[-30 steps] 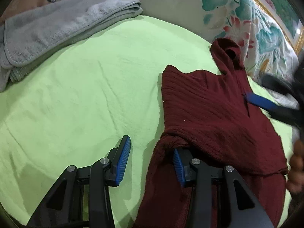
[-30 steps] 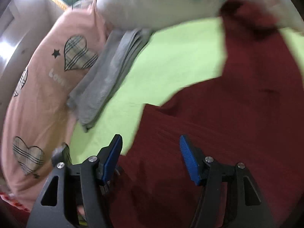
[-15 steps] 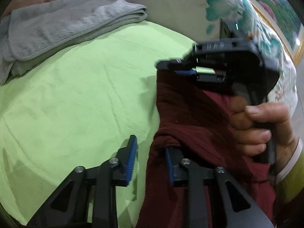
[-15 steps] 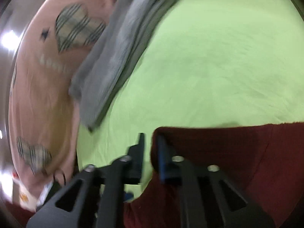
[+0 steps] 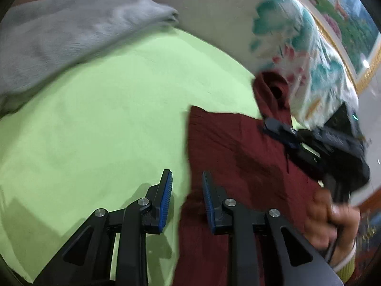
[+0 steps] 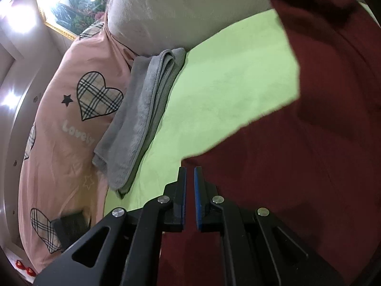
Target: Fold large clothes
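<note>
In the left wrist view, a folded grey towel lies at the far edge of the bed with its green sheet, and a white floral pillow leans at the far right corner. The right claw reaches in from the right, above the dark red garment; half a second ago it filled the middle of the view, now it is drawn back to the right side. The left claw is spread, and the garment's left edge runs between its fingers without being pinched.

In the right wrist view, the grey towel lies between a pink heart-print quilt and the green sheet, below the pillow. The right claw is almost pressed together, with a thin gap; whether it pinches cloth I cannot tell. The garment fills the right side, its corner just at the fingertips.
</note>
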